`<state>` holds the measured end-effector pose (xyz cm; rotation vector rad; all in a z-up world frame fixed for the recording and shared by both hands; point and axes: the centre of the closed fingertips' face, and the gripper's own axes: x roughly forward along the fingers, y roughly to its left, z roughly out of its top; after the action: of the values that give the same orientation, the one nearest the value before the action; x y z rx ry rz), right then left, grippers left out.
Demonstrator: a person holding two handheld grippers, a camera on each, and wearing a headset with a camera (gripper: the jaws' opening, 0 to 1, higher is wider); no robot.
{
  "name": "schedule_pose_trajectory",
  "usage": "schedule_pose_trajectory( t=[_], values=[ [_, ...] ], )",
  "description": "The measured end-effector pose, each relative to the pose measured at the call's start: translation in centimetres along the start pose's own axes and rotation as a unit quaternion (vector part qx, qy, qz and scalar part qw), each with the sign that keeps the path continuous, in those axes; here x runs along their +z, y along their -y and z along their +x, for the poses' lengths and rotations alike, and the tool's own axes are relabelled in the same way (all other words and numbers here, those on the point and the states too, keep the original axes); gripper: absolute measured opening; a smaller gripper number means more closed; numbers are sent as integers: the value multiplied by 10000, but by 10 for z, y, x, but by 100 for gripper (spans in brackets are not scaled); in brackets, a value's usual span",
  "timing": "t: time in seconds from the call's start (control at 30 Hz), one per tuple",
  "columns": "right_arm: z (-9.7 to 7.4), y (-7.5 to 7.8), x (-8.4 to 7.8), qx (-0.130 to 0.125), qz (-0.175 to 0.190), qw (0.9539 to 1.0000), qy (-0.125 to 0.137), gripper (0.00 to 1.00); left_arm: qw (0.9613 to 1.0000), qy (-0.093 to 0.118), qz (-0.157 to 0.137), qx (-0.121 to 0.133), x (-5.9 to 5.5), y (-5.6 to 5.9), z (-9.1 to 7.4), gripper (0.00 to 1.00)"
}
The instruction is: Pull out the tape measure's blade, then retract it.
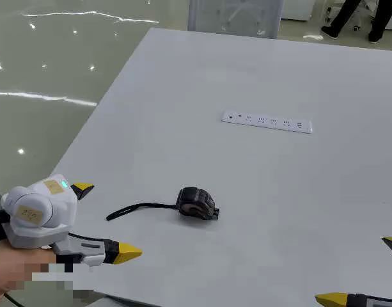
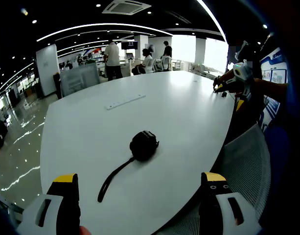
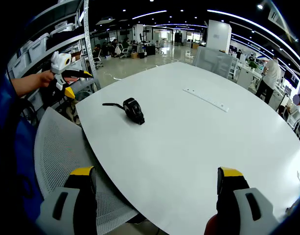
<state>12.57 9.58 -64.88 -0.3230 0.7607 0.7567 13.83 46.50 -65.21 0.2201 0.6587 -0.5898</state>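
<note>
A black tape measure (image 1: 197, 203) lies on the white table (image 1: 266, 77) near its front edge, blade retracted, its black wrist strap (image 1: 135, 209) trailing to the left. My left gripper (image 1: 106, 220) hovers open at the table's front left corner, a short way from the strap's end. My right gripper (image 1: 360, 270) hangs open at the front right, well apart from the case. In the left gripper view the tape measure (image 2: 143, 145) sits ahead between the yellow-tipped jaws of the left gripper (image 2: 140, 178). From the right gripper (image 3: 157, 171) the tape measure (image 3: 133, 109) is farther off, to the left.
A white power strip (image 1: 267, 121) lies flat beyond the tape measure. A grey mesh chair (image 3: 61, 147) stands at the table's near edge, and another chair (image 1: 234, 16) at the far end. People stand in the background (image 2: 112, 58). Shiny floor lies to the left.
</note>
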Motion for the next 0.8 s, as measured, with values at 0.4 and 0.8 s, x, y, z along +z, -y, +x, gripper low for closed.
schedule_pose_trajectory(
  t=[0.4,0.8],
  values=[
    [20,9,-1,158,-33,9998,-71,99,9998,-70,113,-173,8,0,25,100],
    [38,12,3,332,-182,9992,-158,98,9990,-147,202,-360,13,1,51,99]
  ],
)
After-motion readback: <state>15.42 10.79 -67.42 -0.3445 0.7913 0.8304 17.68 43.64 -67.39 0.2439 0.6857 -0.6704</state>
